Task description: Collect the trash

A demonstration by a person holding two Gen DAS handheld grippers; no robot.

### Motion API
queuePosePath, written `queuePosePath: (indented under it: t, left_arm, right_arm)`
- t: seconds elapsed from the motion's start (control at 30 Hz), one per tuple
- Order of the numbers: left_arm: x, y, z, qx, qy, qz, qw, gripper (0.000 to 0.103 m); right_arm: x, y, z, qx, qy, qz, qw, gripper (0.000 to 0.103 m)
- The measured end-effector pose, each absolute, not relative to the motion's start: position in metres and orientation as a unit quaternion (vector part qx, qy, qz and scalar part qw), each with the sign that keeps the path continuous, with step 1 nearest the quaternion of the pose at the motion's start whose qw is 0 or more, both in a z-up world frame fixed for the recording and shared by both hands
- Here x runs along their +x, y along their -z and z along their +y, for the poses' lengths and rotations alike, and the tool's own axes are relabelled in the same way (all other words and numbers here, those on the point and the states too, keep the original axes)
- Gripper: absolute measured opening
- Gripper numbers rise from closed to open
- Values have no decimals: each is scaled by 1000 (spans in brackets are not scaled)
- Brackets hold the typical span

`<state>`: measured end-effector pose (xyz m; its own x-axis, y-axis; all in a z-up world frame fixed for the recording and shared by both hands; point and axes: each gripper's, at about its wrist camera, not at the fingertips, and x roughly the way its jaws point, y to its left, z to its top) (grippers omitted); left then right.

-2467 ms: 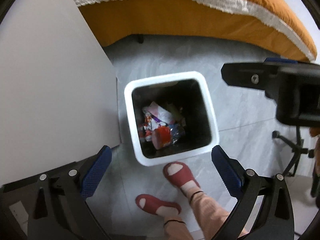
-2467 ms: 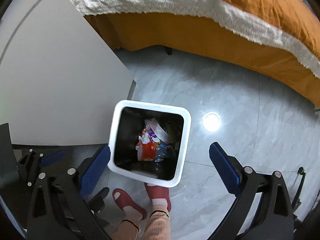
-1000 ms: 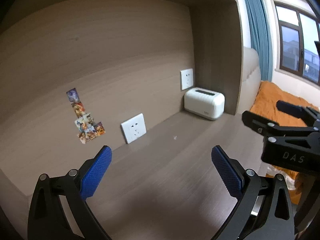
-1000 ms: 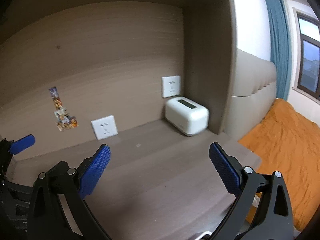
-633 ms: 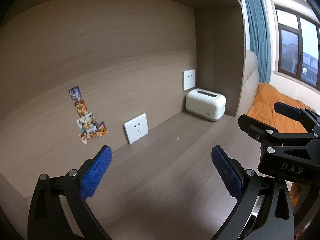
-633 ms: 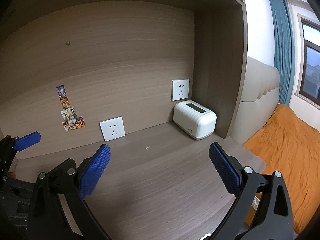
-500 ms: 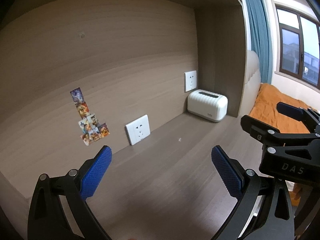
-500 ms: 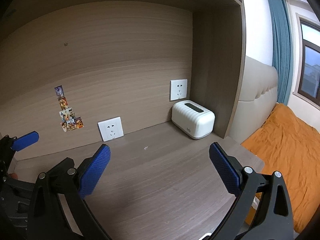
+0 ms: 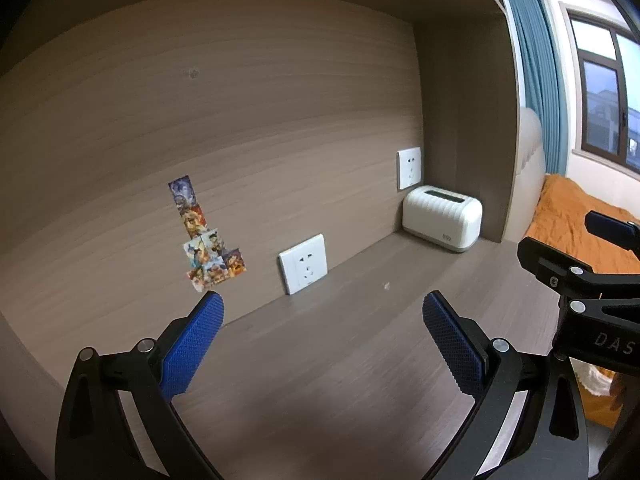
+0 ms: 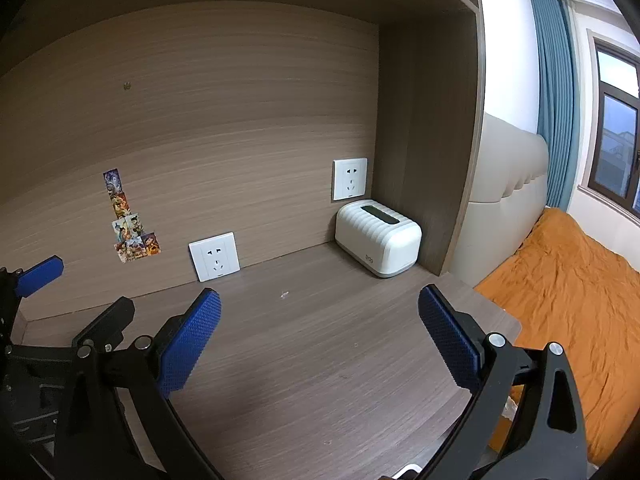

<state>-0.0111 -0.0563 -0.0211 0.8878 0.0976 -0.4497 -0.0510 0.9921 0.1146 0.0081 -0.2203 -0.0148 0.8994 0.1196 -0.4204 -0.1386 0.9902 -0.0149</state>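
Lying beyond both spread fingers (image 10: 188, 344), possibly a scrap (image 10: 285, 294).

box (image 10: 378, 243) on desk (image 10: 304, 360), right of socket (image 10: 214, 256), bed (image 10: 568, 292) beyond.

We see the left black two-finger gripper (image 9: 322, 336) and its right twin (image 10: 320, 332): blue knurled pads (image 9: 192, 346), silver screws, white "DAS" lettering.

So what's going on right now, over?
Left gripper open, empty. Right gripper open, empty. Only a tiny scrap on the desk. Nothing in the way.
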Motion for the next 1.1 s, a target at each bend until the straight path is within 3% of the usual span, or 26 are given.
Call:
queuePosePath:
  t: [1.1]
  left_arm:
    - [1,25,-39,12,-34,262,964,98]
  right_arm:
    - [4,17,-214,-33,-71,220,972,98]
